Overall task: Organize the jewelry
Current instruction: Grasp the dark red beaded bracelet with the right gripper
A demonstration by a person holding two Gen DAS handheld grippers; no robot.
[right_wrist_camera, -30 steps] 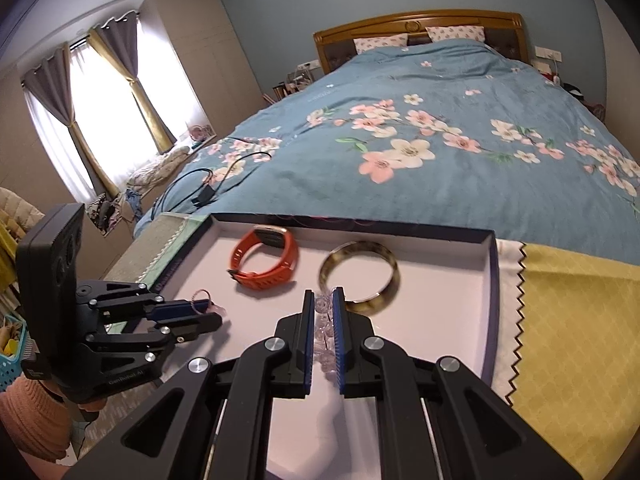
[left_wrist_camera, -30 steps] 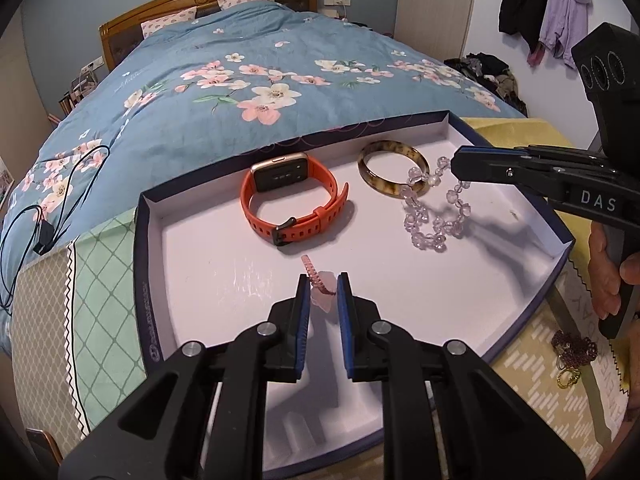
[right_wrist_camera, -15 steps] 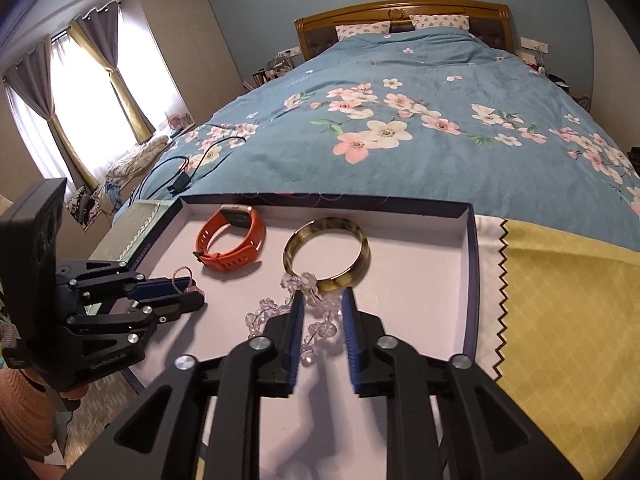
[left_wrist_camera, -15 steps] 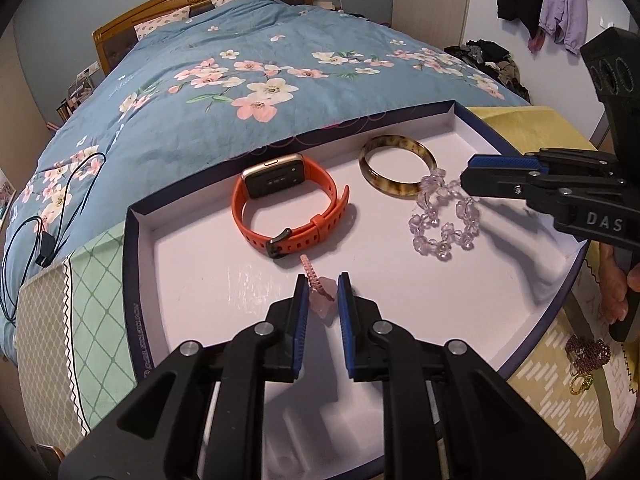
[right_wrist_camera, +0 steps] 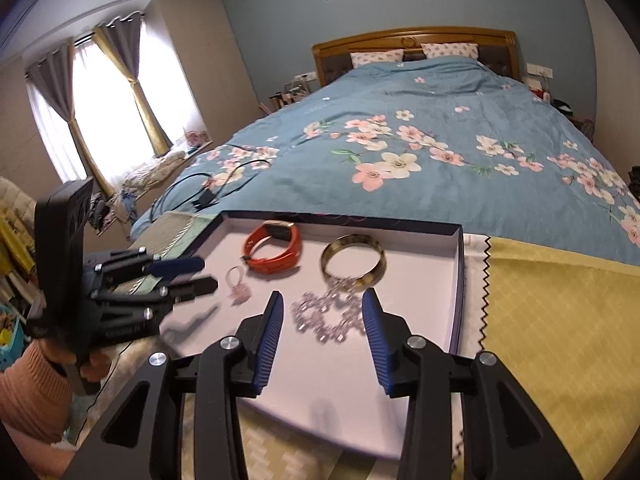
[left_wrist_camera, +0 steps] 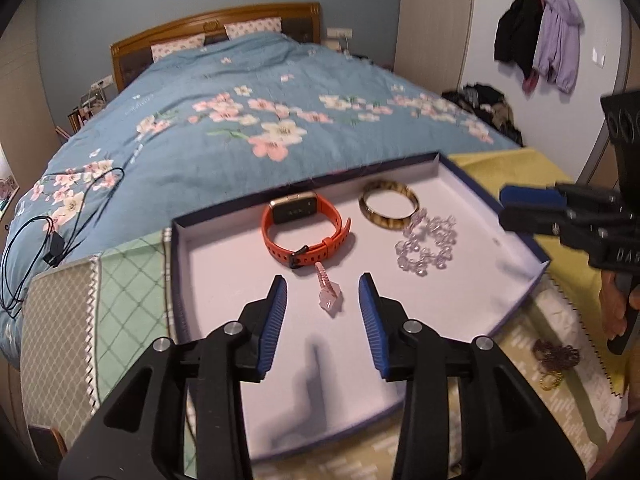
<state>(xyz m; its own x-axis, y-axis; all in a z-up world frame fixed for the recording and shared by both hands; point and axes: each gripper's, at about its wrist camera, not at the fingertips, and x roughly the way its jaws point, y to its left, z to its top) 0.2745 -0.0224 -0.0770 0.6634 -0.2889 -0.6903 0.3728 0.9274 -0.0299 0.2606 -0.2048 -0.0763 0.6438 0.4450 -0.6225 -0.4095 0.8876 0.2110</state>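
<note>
A shallow white tray (left_wrist_camera: 224, 280) with a dark blue rim (right_wrist_camera: 460, 288) lies at the foot of the bed. In it are an orange smartwatch (left_wrist_camera: 304, 232) (right_wrist_camera: 276, 250), a tortoiseshell bangle (left_wrist_camera: 388, 204) (right_wrist_camera: 354, 258), a clear bead bracelet (left_wrist_camera: 428, 246) (right_wrist_camera: 328, 316) and a small pink ring-shaped piece (left_wrist_camera: 328, 292) (right_wrist_camera: 238, 284). My left gripper (left_wrist_camera: 322, 308) is open and empty, its jaws either side of the pink piece, raised above it. My right gripper (right_wrist_camera: 322, 320) is open and empty above the bead bracelet.
A dark bead chain (left_wrist_camera: 556, 354) and a small gold ring (left_wrist_camera: 550, 380) lie on the patterned cloth right of the tray. A yellow cloth (right_wrist_camera: 560, 320) lies beside the tray. A black cable (left_wrist_camera: 52, 240) rests on the blue floral bedspread (left_wrist_camera: 248, 128).
Both grippers opened and pulled back. The left let go of the pink piece, which now lies on the tray. The right let go of the bead bracelet, now lying by the bangle.
</note>
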